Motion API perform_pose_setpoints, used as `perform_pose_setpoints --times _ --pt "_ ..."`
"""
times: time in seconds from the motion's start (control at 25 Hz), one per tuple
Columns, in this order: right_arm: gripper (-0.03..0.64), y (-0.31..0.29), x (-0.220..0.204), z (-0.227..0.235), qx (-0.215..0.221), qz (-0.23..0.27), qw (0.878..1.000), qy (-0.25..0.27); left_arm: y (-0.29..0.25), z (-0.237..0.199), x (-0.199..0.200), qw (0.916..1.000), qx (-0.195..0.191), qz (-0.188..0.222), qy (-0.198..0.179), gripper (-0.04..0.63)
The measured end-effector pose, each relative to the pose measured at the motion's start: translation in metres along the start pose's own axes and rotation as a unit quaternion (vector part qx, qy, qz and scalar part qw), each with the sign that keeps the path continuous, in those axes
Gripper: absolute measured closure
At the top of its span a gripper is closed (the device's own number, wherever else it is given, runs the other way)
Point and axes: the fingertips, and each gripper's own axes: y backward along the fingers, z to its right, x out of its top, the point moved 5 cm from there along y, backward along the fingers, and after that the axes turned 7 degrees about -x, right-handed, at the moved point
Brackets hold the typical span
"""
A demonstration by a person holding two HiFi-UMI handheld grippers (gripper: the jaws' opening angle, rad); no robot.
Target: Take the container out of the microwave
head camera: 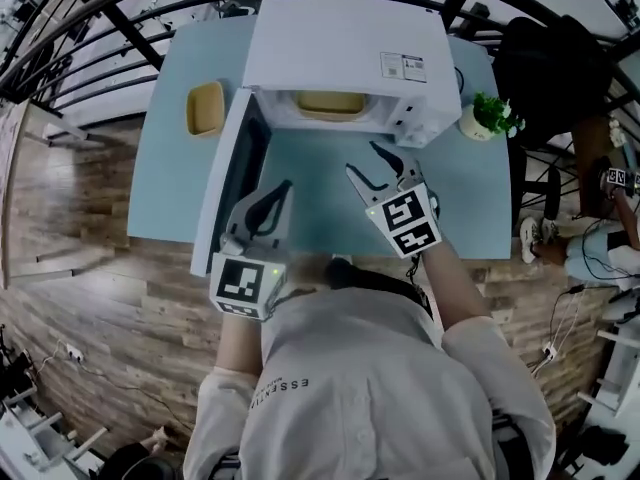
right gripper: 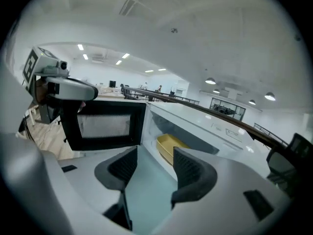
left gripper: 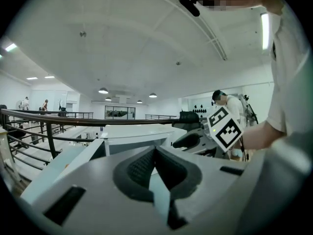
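The white microwave (head camera: 350, 43) stands at the back of the light blue table (head camera: 470, 208), its door (head camera: 228, 183) swung open to the left. A yellow container (head camera: 328, 103) sits inside the cavity; in the right gripper view the container (right gripper: 170, 146) shows just beyond the jaws. My right gripper (head camera: 362, 160) hovers over the table in front of the opening, open and empty, (right gripper: 154, 155) aimed at the cavity. My left gripper (head camera: 283, 188) is by the open door, shut with nothing in it (left gripper: 155, 150).
A second yellow container (head camera: 205, 108) lies on the table left of the microwave. A small potted plant (head camera: 490, 116) stands at the microwave's right. A railing (head camera: 120, 23) runs behind the table. A seated person (head camera: 600, 238) is at the right.
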Motion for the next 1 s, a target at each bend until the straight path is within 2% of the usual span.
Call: perform_pose_setpoints --times 0.08,0.24,0.4,0.56,0.8,1.0 --pt "0.393 -0.018 -0.003 0.004 0.016 -0.02 0.999 0.043 -0.008 -0.003 -0.001 0.9998 0.01 -0.004 0.017 0.594" --pt "0.393 -0.054 -0.007 0.009 0.036 -0.046 0.993 0.102 -0.02 -0.011 -0.009 0.9997 0.022 -0.006 0.013 0.594" --pt "0.393 -0.091 -0.018 0.013 0.042 -0.077 0.982 0.164 -0.025 -0.013 -0.017 0.9991 0.03 -0.013 0.027 0.594" --pt "0.393 -0.122 -0.025 0.013 0.04 -0.105 0.964 0.241 -0.025 -0.017 -0.025 0.9984 0.038 -0.02 0.037 0.594" --pt "0.393 -0.152 -0.037 0.012 0.043 -0.14 0.941 0.305 -0.023 -0.028 -0.03 0.9978 0.051 -0.029 0.03 0.594" --pt "0.393 -0.179 -0.045 0.011 0.046 -0.166 0.906 0.387 -0.026 -0.03 -0.036 0.9973 0.054 -0.038 0.035 0.594"
